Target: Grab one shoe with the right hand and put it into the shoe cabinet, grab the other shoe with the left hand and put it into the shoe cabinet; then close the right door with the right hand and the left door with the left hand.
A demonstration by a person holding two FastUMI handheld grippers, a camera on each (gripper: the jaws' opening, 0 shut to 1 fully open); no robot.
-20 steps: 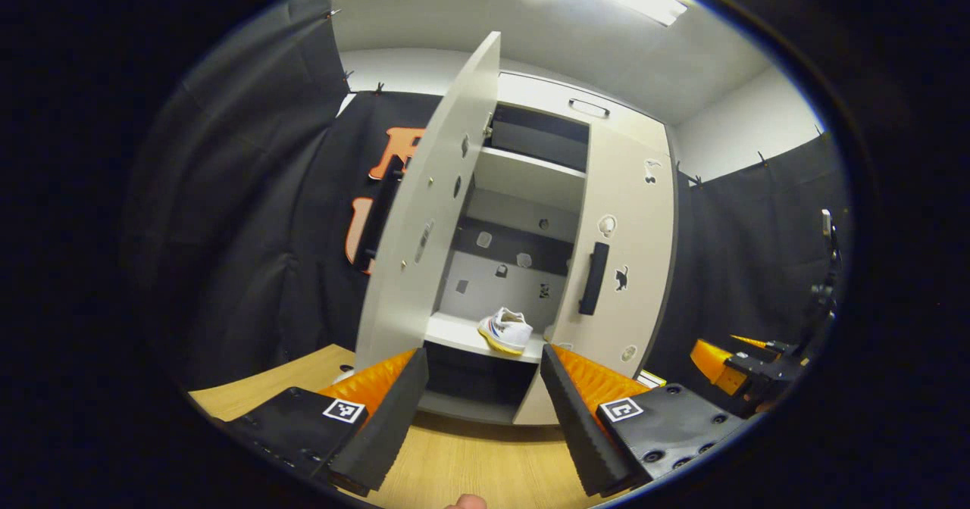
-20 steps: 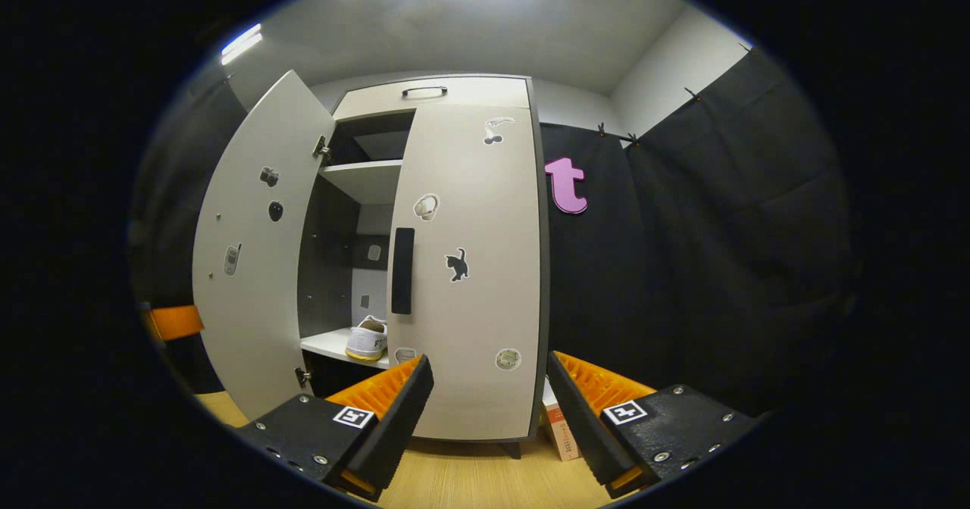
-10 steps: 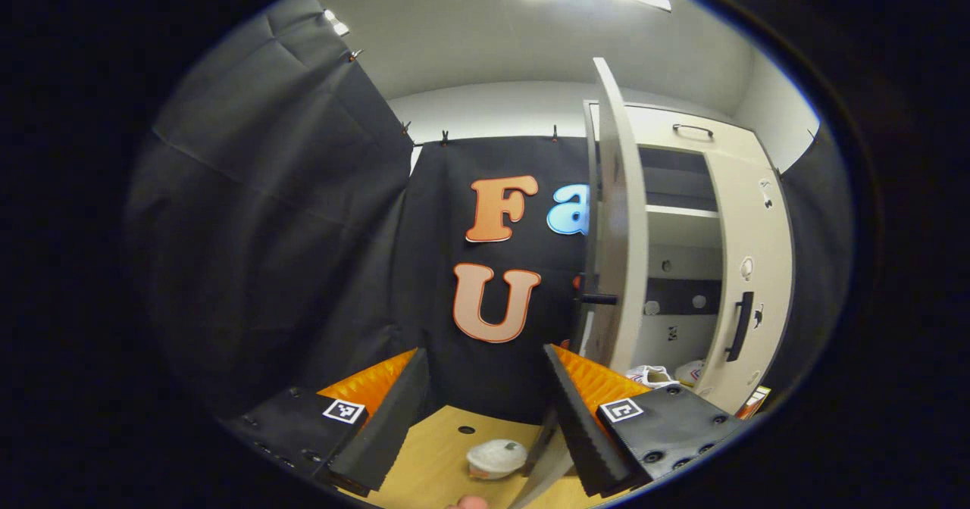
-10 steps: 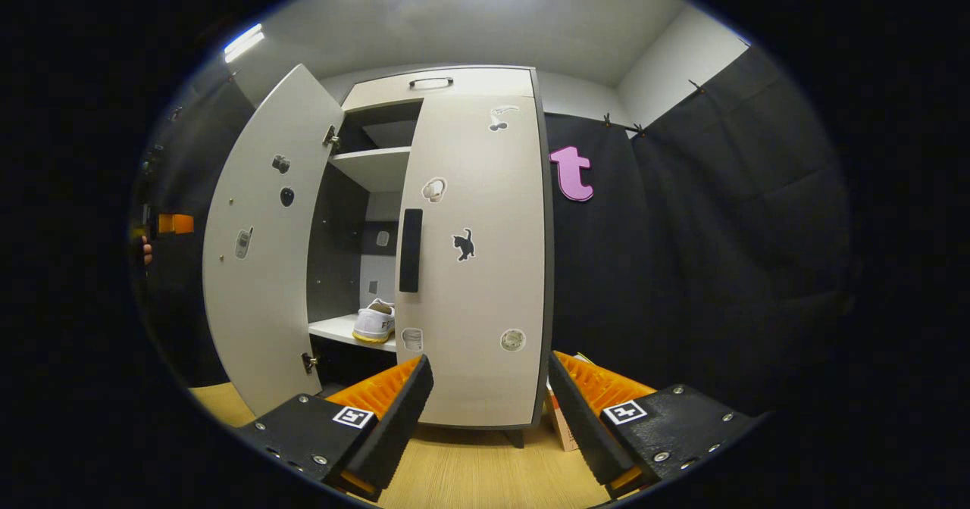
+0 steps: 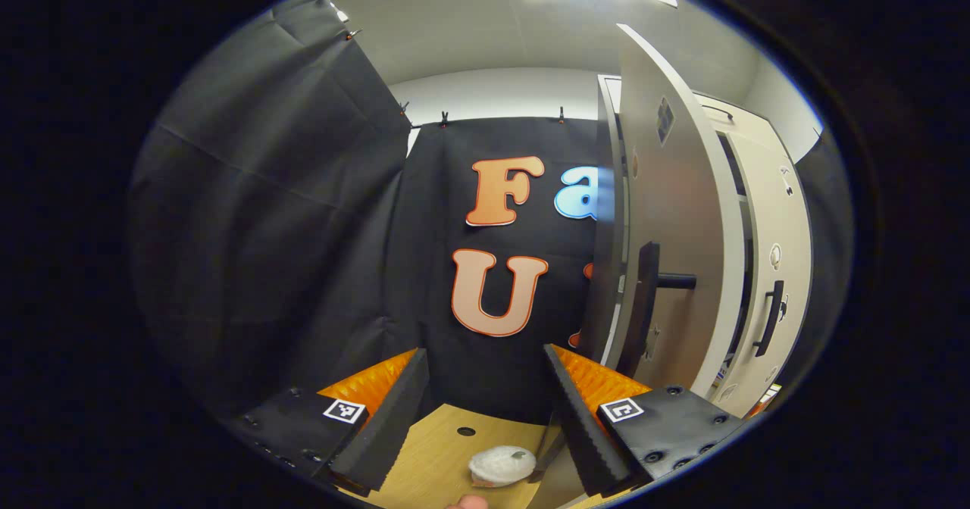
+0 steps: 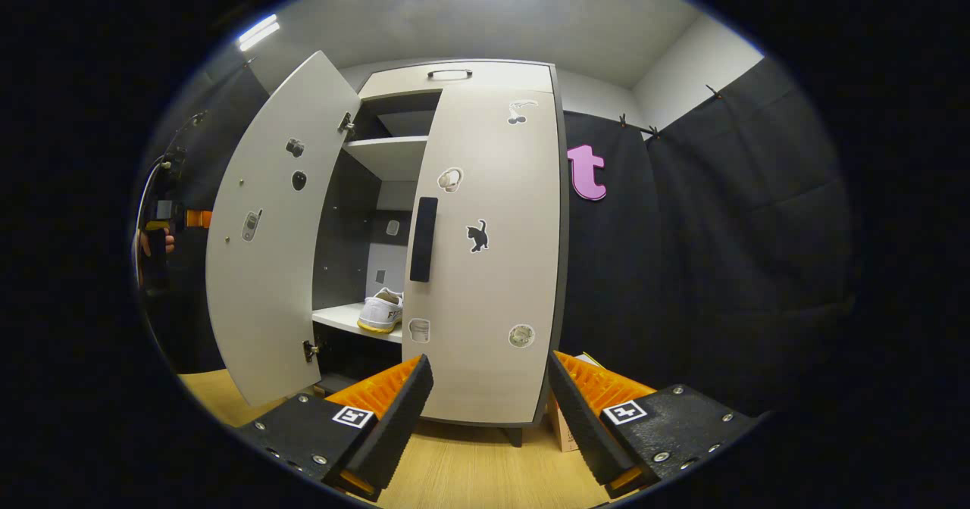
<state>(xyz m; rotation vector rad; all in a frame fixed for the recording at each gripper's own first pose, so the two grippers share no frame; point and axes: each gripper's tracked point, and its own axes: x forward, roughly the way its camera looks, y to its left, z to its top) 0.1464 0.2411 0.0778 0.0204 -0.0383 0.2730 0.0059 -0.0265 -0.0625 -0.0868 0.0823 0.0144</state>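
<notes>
White shoe (image 6: 381,311) sits on a shelf inside the cabinet (image 6: 485,251), up and left of the right gripper (image 6: 489,407), long axis running front to back w/ the heel end facing out. Right door (image 6: 489,266) is closed, left door (image 6: 265,229) hangs open; right gripper's fingers are spread, holding nothing. Left gripper (image 5: 485,407) is also spread and empty, w/ the left door's handle (image 5: 640,304) just up-right of it.

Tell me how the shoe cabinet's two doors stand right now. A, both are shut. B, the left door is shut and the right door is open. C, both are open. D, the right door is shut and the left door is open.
D: in the right gripper view the right door lies flat against the shoe cabinet, while the left door is swung out, showing a white shoe on a shelf.
</notes>
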